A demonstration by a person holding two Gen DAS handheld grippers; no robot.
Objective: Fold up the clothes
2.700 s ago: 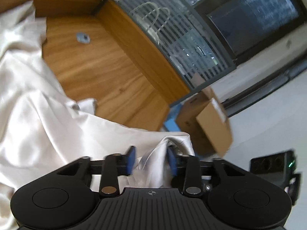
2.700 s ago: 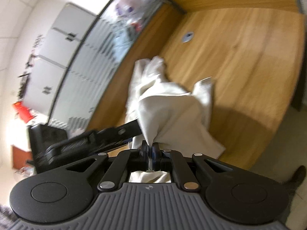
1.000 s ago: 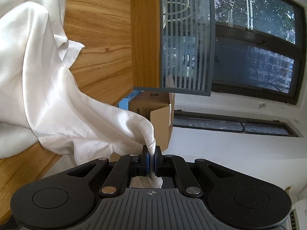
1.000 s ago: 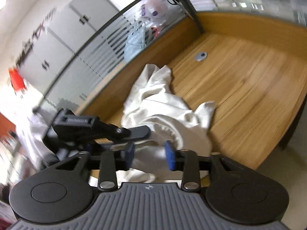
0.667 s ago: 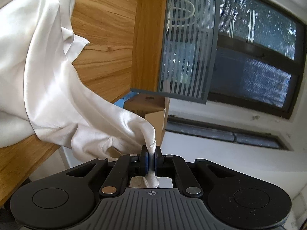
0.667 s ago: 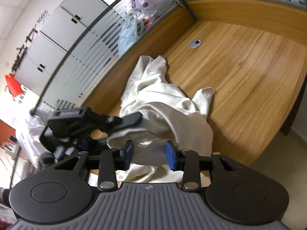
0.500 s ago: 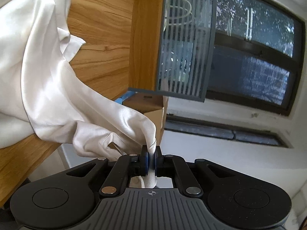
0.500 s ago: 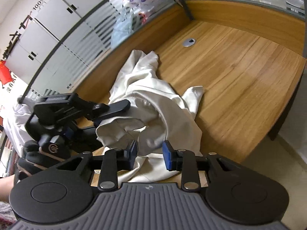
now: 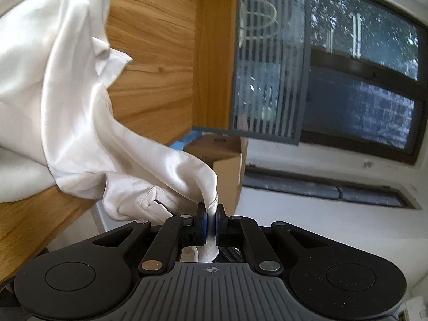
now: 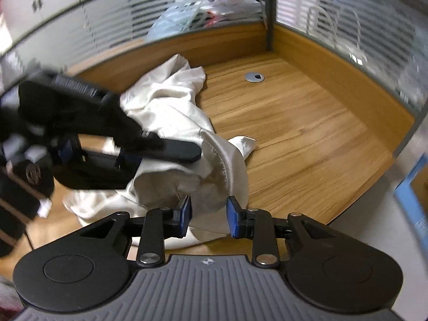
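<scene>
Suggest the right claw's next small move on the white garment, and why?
Probably ease the right claw forward and close it on the white garment fold just ahead. It is open and empty, while the left claw already pinches another edge, so a second grip would let the cloth spread.

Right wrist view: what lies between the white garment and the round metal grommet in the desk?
Only bare wooden desk separates the white garment from the grommet; the right wrist view shows it.

We take this for an office: a wooden worktop point(image 10: 307, 123) with a cable grommet point(image 10: 254, 77), striped glass partitions point(image 10: 112, 18), grey cabinets point(image 10: 40, 2) behind.
</scene>
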